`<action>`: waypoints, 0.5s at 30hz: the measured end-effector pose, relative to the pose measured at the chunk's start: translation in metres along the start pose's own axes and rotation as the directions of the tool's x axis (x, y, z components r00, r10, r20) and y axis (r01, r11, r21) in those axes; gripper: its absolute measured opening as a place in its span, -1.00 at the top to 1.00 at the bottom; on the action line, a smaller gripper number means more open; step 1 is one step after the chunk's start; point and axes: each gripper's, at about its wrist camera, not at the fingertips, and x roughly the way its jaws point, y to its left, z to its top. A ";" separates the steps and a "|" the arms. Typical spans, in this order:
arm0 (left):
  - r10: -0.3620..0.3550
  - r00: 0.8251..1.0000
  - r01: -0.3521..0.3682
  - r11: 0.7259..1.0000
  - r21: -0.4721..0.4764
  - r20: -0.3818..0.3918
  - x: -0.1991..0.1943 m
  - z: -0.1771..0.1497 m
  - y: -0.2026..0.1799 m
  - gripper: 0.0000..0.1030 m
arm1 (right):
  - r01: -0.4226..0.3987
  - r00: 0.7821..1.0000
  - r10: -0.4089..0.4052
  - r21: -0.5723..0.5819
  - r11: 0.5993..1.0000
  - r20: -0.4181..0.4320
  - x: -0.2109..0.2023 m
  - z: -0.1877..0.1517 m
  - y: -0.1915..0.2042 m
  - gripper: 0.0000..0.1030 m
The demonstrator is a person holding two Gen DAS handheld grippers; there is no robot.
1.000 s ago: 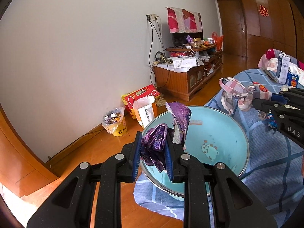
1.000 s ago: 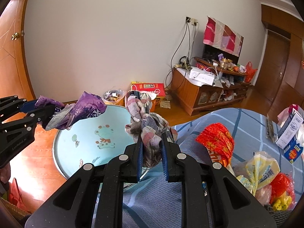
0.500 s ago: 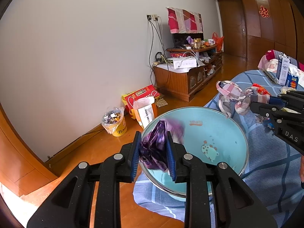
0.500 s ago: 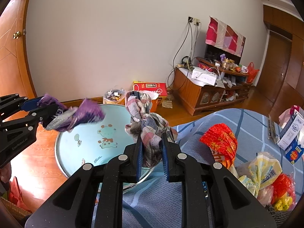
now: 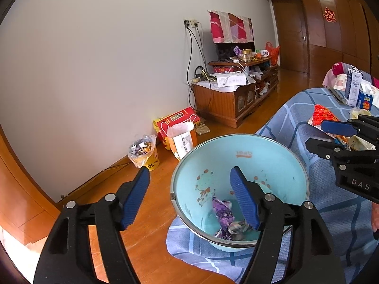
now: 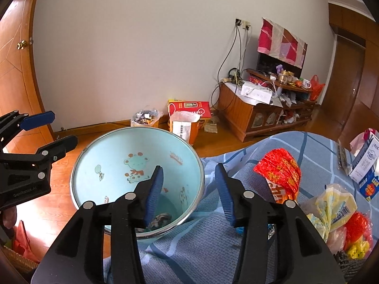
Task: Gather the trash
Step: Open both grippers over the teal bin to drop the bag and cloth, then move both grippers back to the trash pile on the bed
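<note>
A light blue basin (image 5: pixel 248 163) (image 6: pixel 118 151) with cartoon prints sits at the edge of a blue checked cloth. At its bottom lie a purple wrapper (image 5: pixel 222 213) and a crumpled checked rag (image 5: pixel 239 228) (image 6: pixel 161 219). My left gripper (image 5: pixel 189 189) hovers over the basin's left rim, its jaws opening and nothing between them. My right gripper (image 6: pixel 189 185) hangs over the basin's right rim, jaws also opening and empty. Each gripper shows at the side of the other's view.
On the cloth to the right lie a red snack bag (image 6: pixel 279 170), a yellow wrapper (image 6: pixel 336 203) and a milk carton (image 6: pixel 364 163). On the wooden floor stand a small yellow bin (image 5: pixel 144 152), a red box (image 5: pixel 176 122) and a TV cabinet (image 5: pixel 234 94).
Both grippers opened. The purple wrapper fell from the left one and the checked rag from the right one into the basin. Neither hand moved.
</note>
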 end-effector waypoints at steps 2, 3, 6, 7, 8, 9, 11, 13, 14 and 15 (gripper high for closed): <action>-0.006 1.000 0.006 1.000 -0.003 0.002 0.000 0.000 0.000 -0.45 | 0.004 1.000 -0.004 0.007 1.000 -0.001 0.000 -0.001 -0.002 0.08; -0.010 1.000 0.010 1.000 -0.003 0.000 0.000 0.000 0.000 -0.45 | 0.005 1.000 -0.005 0.011 1.000 -0.001 -0.001 -0.002 -0.003 0.08; -0.034 0.999 0.034 0.999 -0.007 -0.004 0.000 0.000 -0.002 -0.46 | 0.014 1.000 -0.014 0.023 1.000 0.003 -0.006 -0.003 -0.007 0.04; -0.044 0.999 0.044 0.999 -0.009 -0.004 0.000 0.000 -0.003 -0.46 | 0.017 1.000 -0.017 0.029 0.999 0.004 -0.009 -0.003 -0.009 0.02; -0.053 0.999 0.053 0.999 -0.003 -0.002 -0.001 0.001 -0.006 -0.51 | 0.022 1.000 -0.022 0.034 0.999 0.007 -0.013 -0.003 -0.011 -0.01; -0.054 0.999 0.054 0.999 0.000 0.000 -0.001 0.000 -0.008 -0.68 | 0.030 0.999 -0.031 0.037 0.999 0.010 -0.017 -0.003 -0.013 -0.03; -0.065 0.998 0.065 0.998 -0.008 0.006 -0.003 0.000 -0.011 -0.78 | 0.052 0.998 -0.052 0.043 0.998 0.020 -0.030 -0.005 -0.020 -0.08; -0.072 0.997 0.072 0.997 0.005 0.004 -0.004 -0.001 -0.019 -0.78 | 0.075 0.997 -0.077 0.058 0.996 0.026 -0.043 -0.009 -0.030 -0.11; -0.077 0.997 0.077 0.997 0.015 -0.002 -0.002 -0.002 -0.022 -0.78 | 0.087 0.996 -0.089 0.064 0.994 0.028 -0.048 -0.011 -0.035 -0.13; -0.086 0.996 0.087 0.996 0.018 -0.008 -0.001 -0.002 -0.026 -0.78 | 0.106 0.994 -0.109 0.075 0.992 0.031 -0.057 -0.015 -0.043 -0.14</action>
